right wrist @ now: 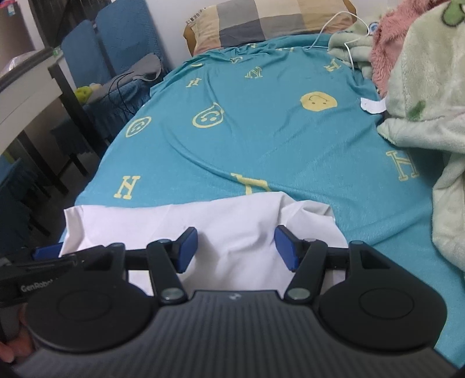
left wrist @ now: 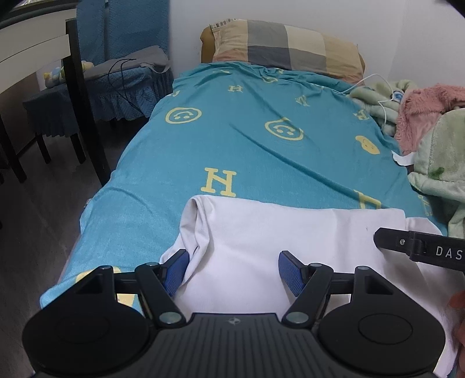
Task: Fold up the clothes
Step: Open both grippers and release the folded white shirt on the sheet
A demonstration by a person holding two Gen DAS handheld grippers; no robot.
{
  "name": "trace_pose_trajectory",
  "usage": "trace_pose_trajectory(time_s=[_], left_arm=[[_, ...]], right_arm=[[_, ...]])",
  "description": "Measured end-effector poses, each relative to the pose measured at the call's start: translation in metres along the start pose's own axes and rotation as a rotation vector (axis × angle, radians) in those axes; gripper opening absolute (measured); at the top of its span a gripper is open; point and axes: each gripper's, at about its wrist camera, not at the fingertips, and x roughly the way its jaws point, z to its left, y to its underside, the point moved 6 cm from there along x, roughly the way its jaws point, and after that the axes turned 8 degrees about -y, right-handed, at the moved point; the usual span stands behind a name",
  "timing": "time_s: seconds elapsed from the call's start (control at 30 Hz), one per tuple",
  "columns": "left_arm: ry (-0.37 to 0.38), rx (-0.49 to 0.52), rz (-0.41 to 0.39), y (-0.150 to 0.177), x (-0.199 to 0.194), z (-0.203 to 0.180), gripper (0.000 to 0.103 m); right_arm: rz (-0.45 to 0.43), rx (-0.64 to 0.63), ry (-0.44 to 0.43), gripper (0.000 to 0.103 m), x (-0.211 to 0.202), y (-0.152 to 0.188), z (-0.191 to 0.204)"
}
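A white garment lies partly folded on the near end of a bed with a teal sheet; its left side is folded over. My left gripper is open, its blue pads spread above the garment's left part, gripping nothing. The garment also shows in the right wrist view, with a rumpled right edge. My right gripper is open just above the cloth, empty. The right gripper's finger shows in the left wrist view.
A checked pillow lies at the head of the bed. Green and pink fleece blankets are piled along the right side with a white cable. Blue-covered chairs and a table stand left of the bed.
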Motion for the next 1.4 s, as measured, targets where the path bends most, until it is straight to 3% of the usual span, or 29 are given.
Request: trace_pose_trajectory(time_s=[0.17,0.4,0.57,0.8,0.9,1.03,1.23,1.33,1.4], left_arm=[[0.022,0.005,-0.016,0.007,-0.024,0.000,0.070],[0.050,0.051,-0.062,0.027,-0.083,-0.008,0.070],[0.029,0.076,0.000,0.057,-0.097,-0.013,0.070],[0.036,0.050,0.075,0.070,-0.089,-0.011,0.070],[0.092,-0.044,0.139,0.073,-0.098,-0.004,0.071],[0.212,-0.218,0.226,0.084,-0.111,0.007,0.082],[0.310,-0.459,0.397,0.106,-0.075,0.012,0.081],[0.359,-0.657,0.411,0.111,-0.059,0.028,0.080],[0.375,-0.765,0.376,0.109,-0.057,0.039,0.071]], right_arm=[[-0.003,0.006,0.017,0.062,-0.021,0.004,0.007],[0.007,0.014,0.006,0.062,-0.080,0.020,0.025],[0.055,0.055,0.027,0.061,-0.101,0.053,0.021],[0.139,0.049,0.051,0.063,-0.076,0.076,0.013],[0.136,0.039,0.055,0.064,-0.076,0.076,0.015],[0.133,0.052,0.047,0.063,-0.077,0.077,0.014],[0.135,0.068,0.054,0.064,-0.077,0.074,0.013],[0.123,0.090,0.054,0.064,-0.079,0.072,0.014],[0.088,0.130,0.045,0.064,-0.086,0.066,0.013]])
